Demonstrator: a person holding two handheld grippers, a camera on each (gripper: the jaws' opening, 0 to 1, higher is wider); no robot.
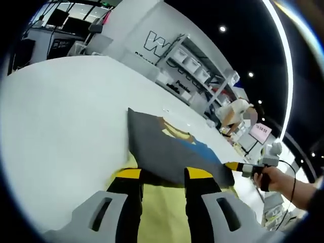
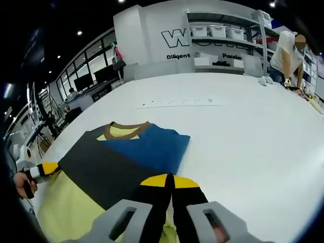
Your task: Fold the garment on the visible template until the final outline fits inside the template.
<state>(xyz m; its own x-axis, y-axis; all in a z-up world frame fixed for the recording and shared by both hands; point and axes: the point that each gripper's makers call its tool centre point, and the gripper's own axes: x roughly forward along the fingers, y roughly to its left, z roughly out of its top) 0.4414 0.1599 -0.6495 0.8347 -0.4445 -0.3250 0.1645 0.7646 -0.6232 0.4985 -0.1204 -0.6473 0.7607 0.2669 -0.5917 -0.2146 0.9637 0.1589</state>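
Observation:
A T-shirt (image 2: pixel 121 157) in dark grey, blue and pale yellow blocks, with a brown collar, lies flat on the white table (image 2: pixel 243 131). In the left gripper view the same T-shirt (image 1: pixel 167 147) stretches away from my jaws. My left gripper (image 1: pixel 164 174) is open, its yellow-tipped jaws wide apart over the shirt's near edge, with yellow cloth showing between them. My right gripper (image 2: pixel 169 181) is shut, its tips meeting on the shirt's edge below the blue block. The left gripper (image 2: pixel 45 168) and the right gripper (image 1: pixel 238 166) sit at opposite edges of the shirt, each held by a hand.
A thin strip of marks (image 2: pixel 177 103) lies on the table beyond the collar. Shelving with white bins (image 2: pixel 223 35) lines the back wall. A person (image 2: pixel 286 53) stands at the table's far right corner. Desks with monitors (image 2: pixel 91 78) stand to the left.

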